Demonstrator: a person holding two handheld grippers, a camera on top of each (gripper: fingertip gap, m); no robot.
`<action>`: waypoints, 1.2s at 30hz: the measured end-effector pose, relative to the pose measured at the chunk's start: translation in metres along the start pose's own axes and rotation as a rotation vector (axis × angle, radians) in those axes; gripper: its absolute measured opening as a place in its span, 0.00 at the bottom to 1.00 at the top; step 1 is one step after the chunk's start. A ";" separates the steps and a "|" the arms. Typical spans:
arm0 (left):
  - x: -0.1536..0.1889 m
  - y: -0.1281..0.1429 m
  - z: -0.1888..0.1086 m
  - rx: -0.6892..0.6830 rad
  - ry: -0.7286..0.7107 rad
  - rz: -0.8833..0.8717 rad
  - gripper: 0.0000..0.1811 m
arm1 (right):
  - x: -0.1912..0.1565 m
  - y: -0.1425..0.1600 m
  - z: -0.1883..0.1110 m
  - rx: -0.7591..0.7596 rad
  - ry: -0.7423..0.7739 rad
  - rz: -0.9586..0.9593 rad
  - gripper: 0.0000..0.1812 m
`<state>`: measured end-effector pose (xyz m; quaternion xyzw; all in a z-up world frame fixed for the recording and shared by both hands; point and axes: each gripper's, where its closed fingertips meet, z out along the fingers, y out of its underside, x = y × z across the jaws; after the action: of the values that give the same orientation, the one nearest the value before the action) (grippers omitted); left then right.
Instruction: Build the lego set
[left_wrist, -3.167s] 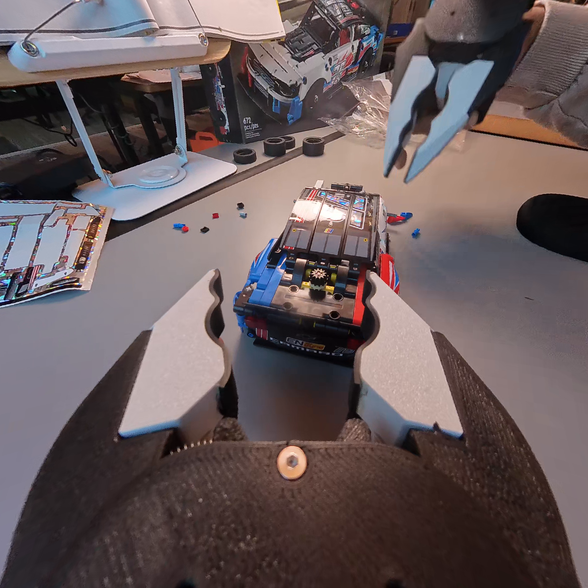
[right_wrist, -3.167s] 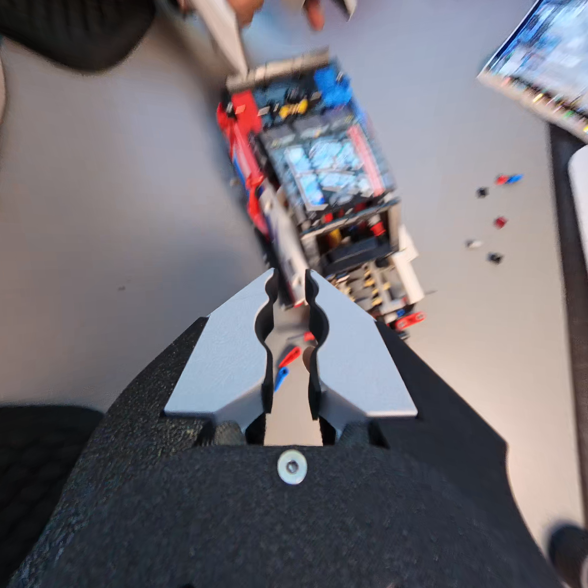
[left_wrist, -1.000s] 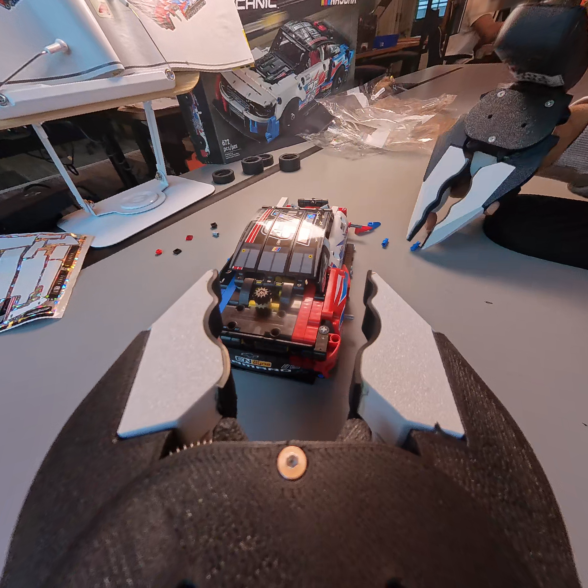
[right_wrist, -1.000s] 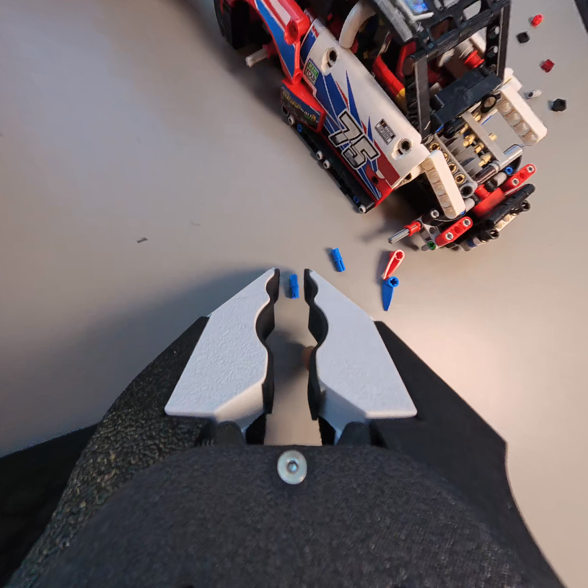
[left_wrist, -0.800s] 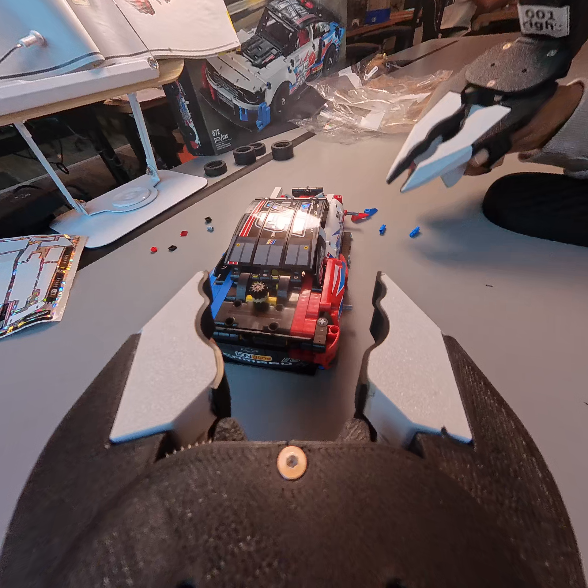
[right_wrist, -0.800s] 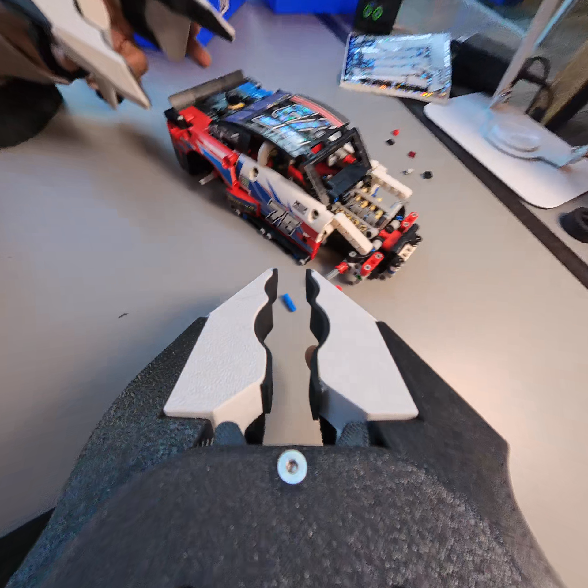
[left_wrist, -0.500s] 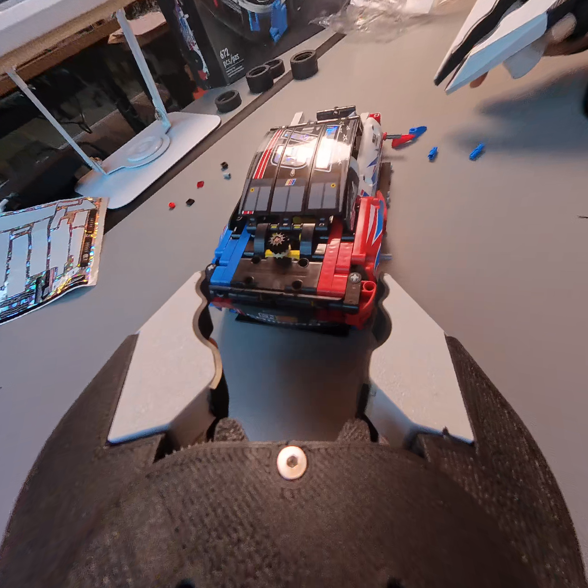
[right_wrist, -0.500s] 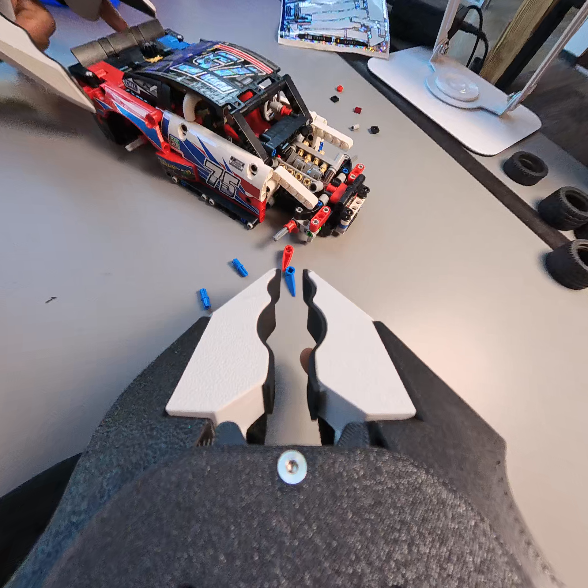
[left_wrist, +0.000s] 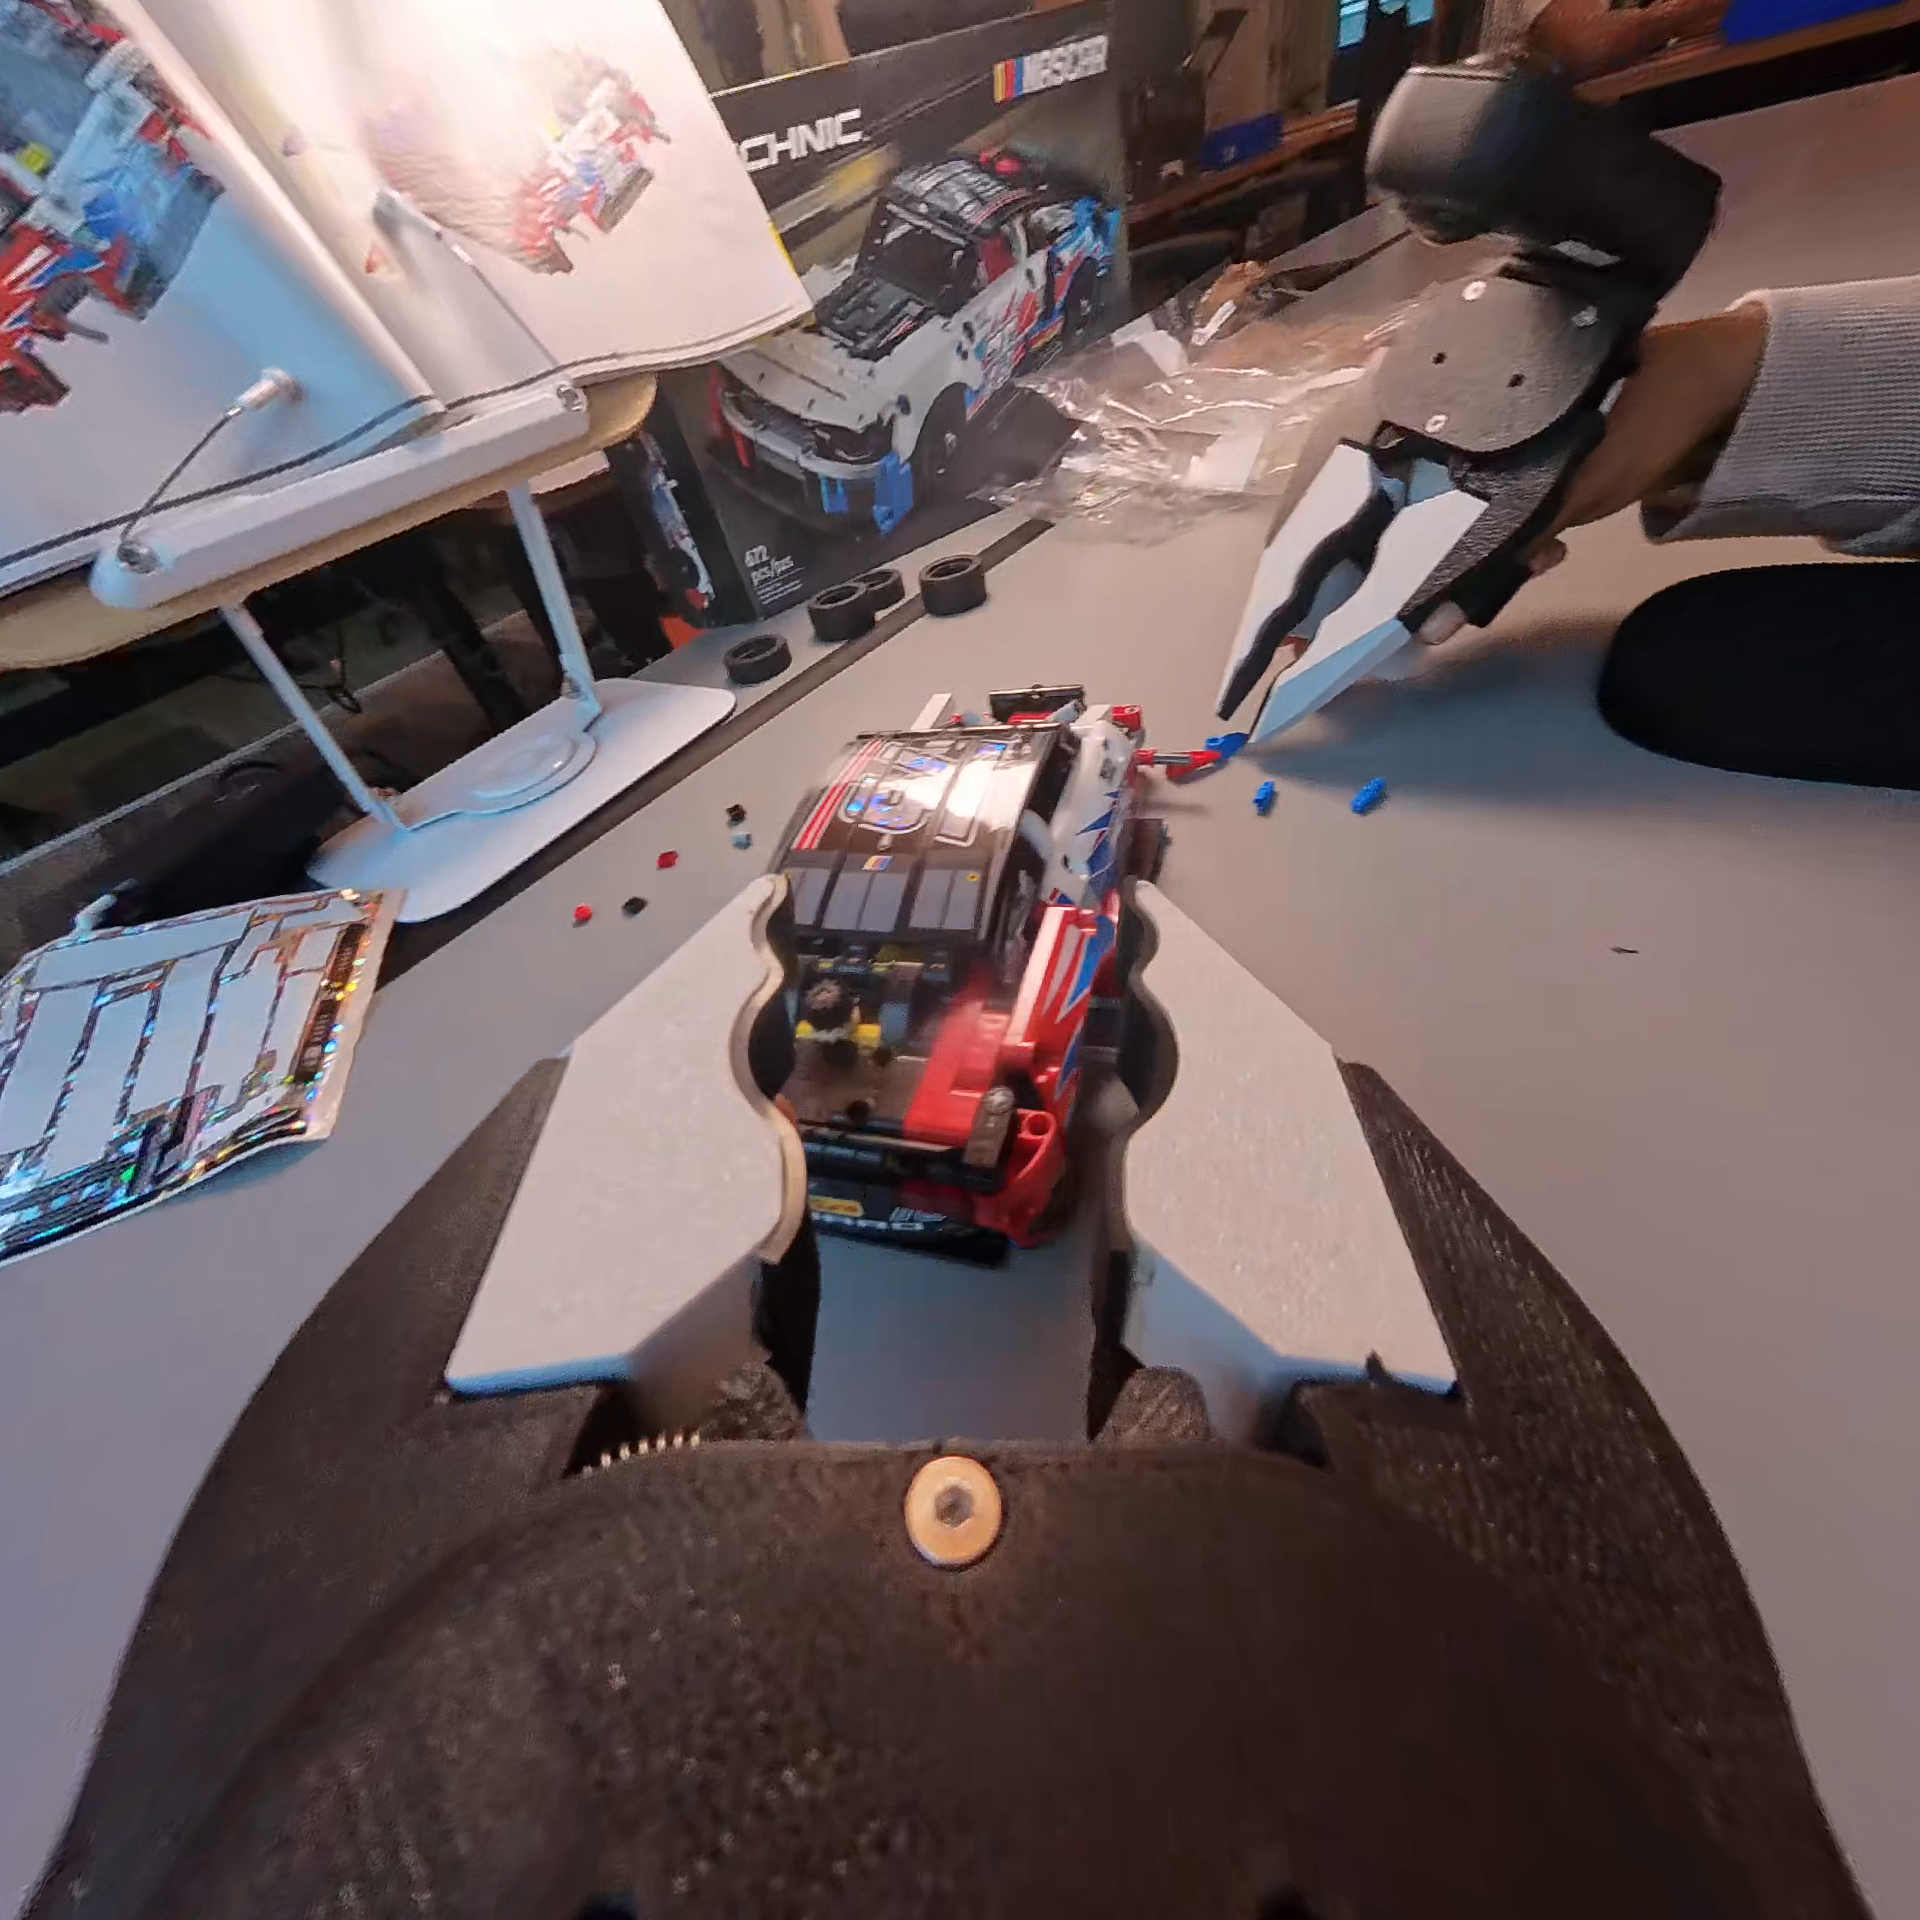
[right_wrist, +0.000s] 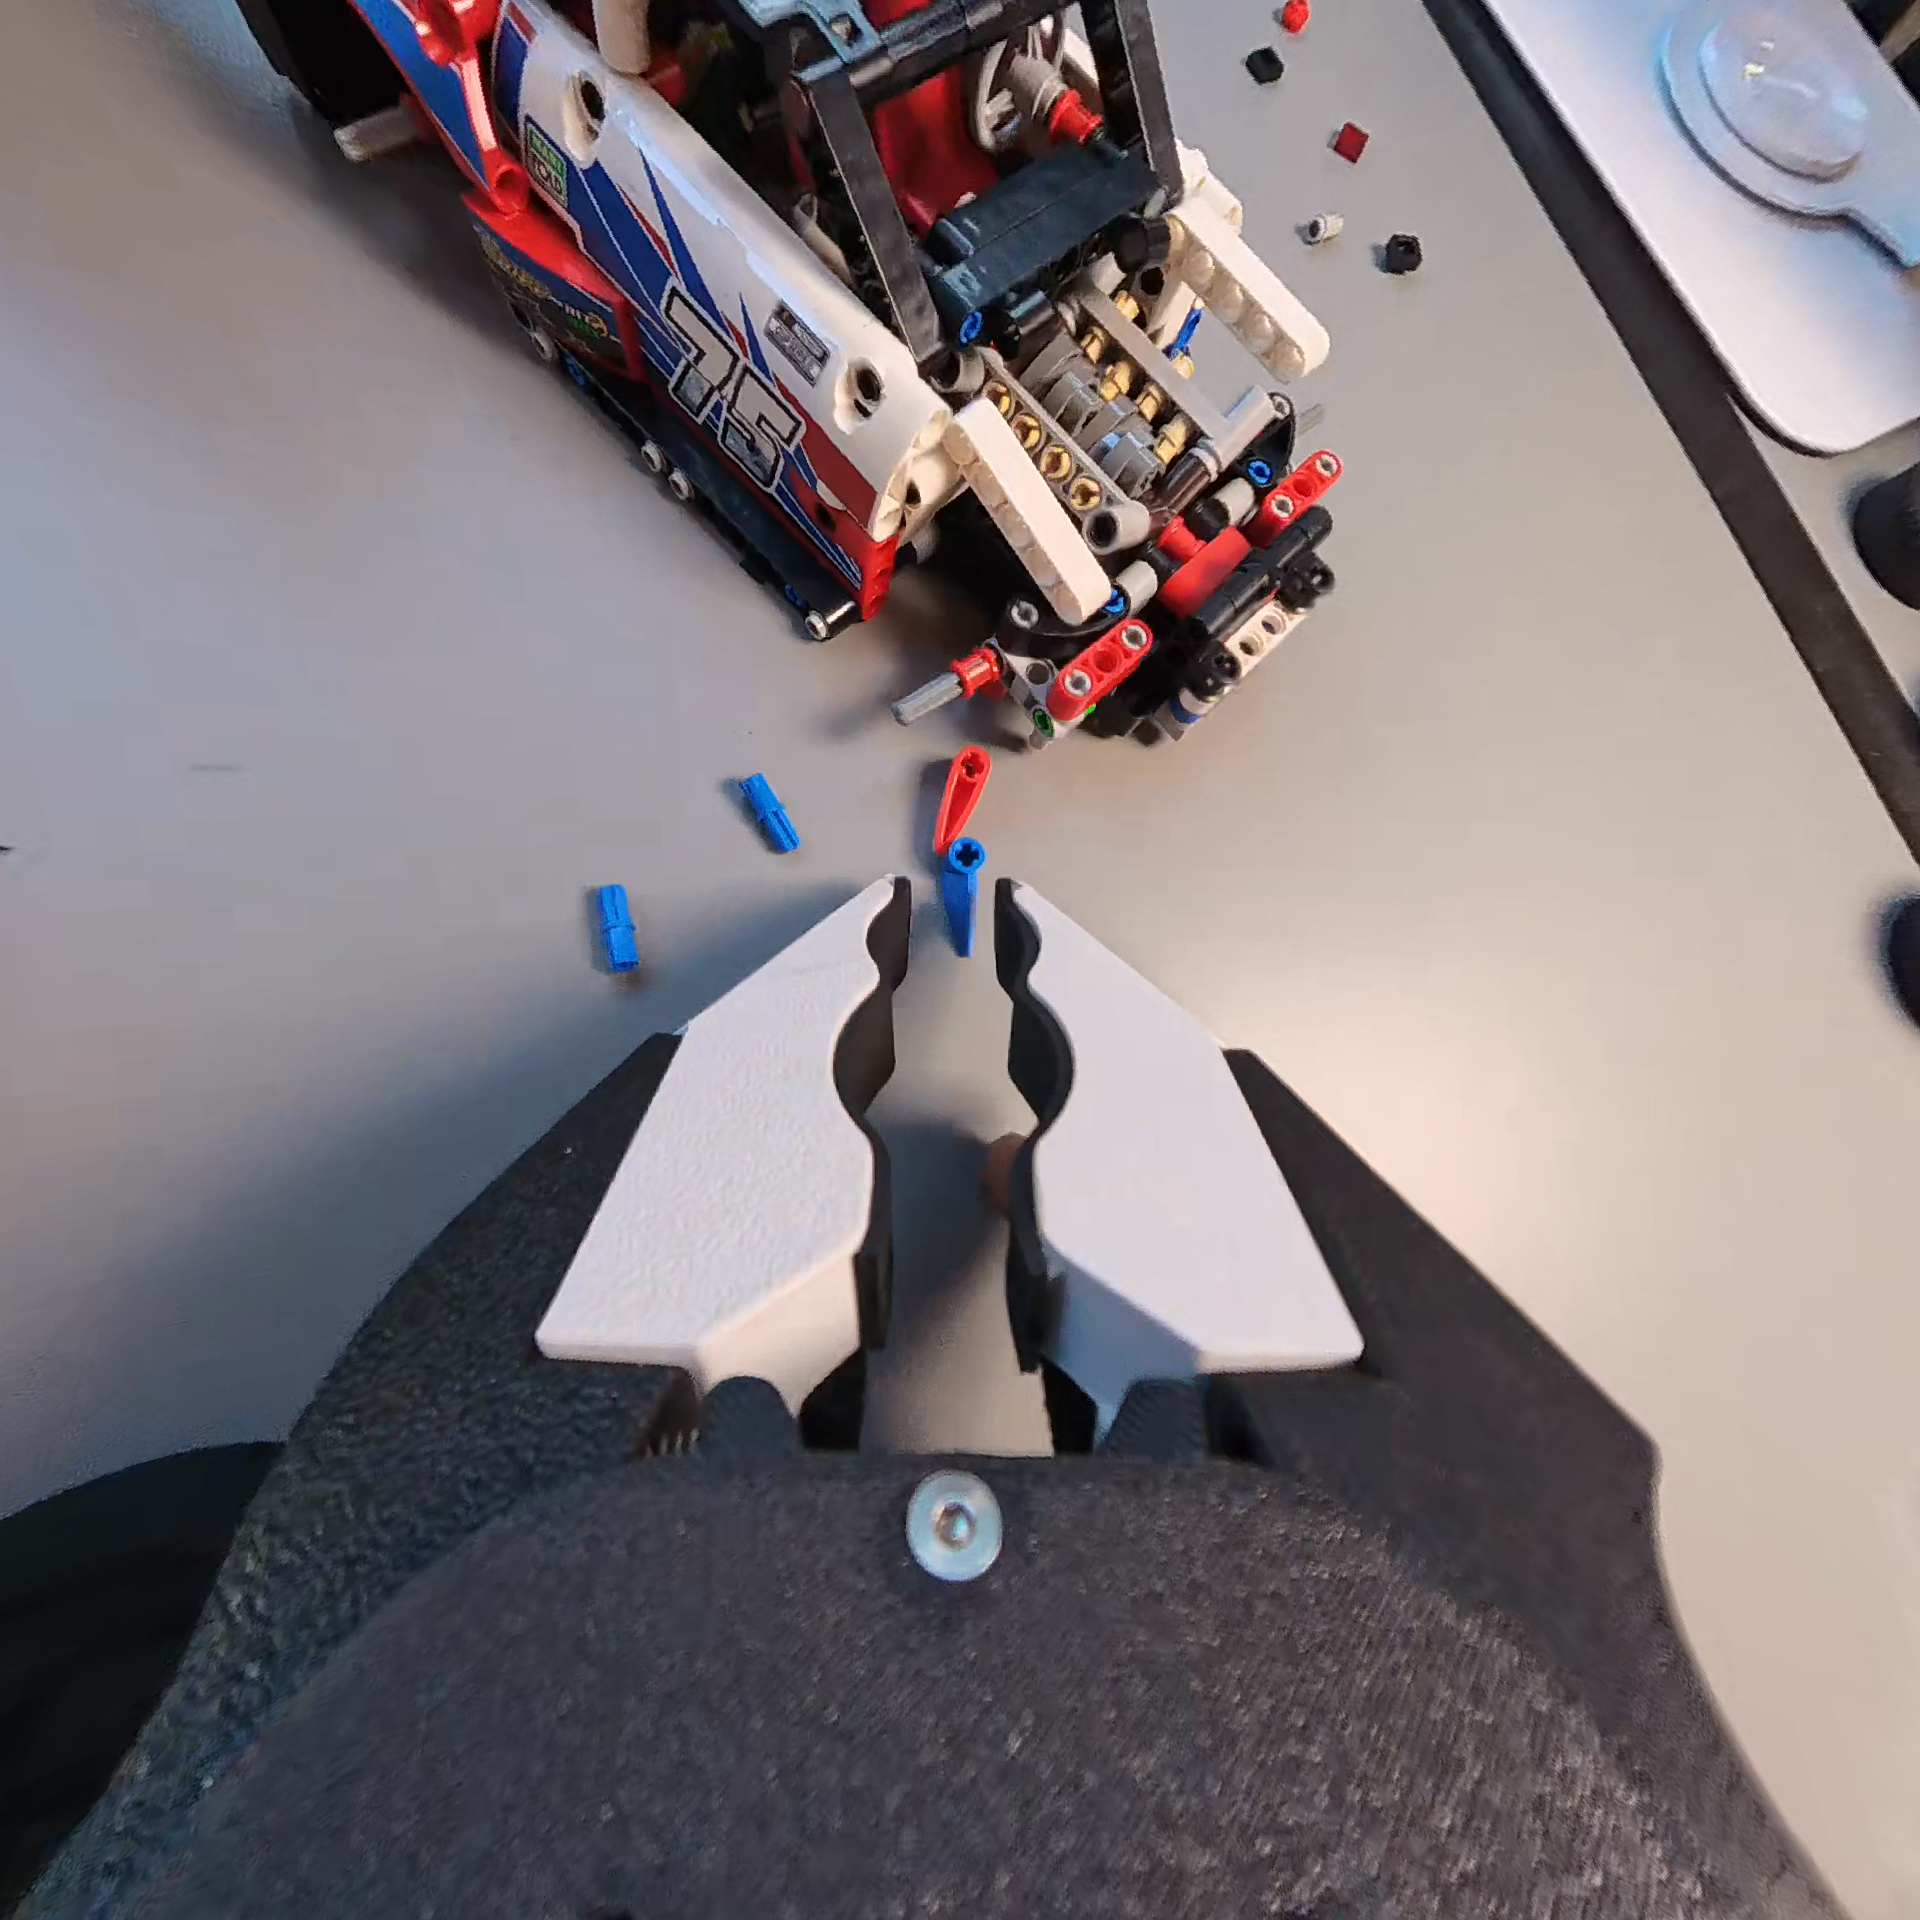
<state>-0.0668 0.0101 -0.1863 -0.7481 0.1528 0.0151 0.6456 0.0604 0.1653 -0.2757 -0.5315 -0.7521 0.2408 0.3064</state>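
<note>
Left wrist view: the left tongs (left_wrist: 951, 940) straddle the rear of the red, white, blue and black brick-built race car (left_wrist: 951, 935) on the grey bench (left_wrist: 1507, 1039), fingers spread to the car's width, flanking both sides; actual contact cannot be confirmed.

Right wrist view: the right tongs (right_wrist: 953, 894) stand at a narrow gap, gripping nothing. The small blue tapered piece (right_wrist: 960, 896) lies between the tips, just beyond the car's (right_wrist: 831, 364) open front.

Your left hand-held gripper (left_wrist: 951, 914) straddles the car's (left_wrist: 956, 935) rear on the bench (left_wrist: 1558, 1143). Your right hand-held gripper (right_wrist: 951, 894) sits before its nose, a tapered piece (right_wrist: 961, 896) between the fingertips.
</note>
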 end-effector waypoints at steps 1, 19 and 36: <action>0.010 -0.001 0.003 0.001 0.028 0.013 0.31 | -0.005 -0.004 -0.001 0.006 -0.015 -0.024 0.07; 0.065 0.020 0.027 -0.095 0.179 -0.002 0.29 | -0.001 -0.017 0.007 -0.037 -0.131 -0.114 0.02; 0.084 -0.035 0.007 0.156 0.294 -0.138 0.18 | -0.145 -0.164 -0.049 0.714 -0.767 0.445 0.02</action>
<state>0.0236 0.0036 -0.1725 -0.6985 0.1947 -0.1507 0.6720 0.0247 -0.0227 -0.1589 -0.4151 -0.5514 0.7147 0.1138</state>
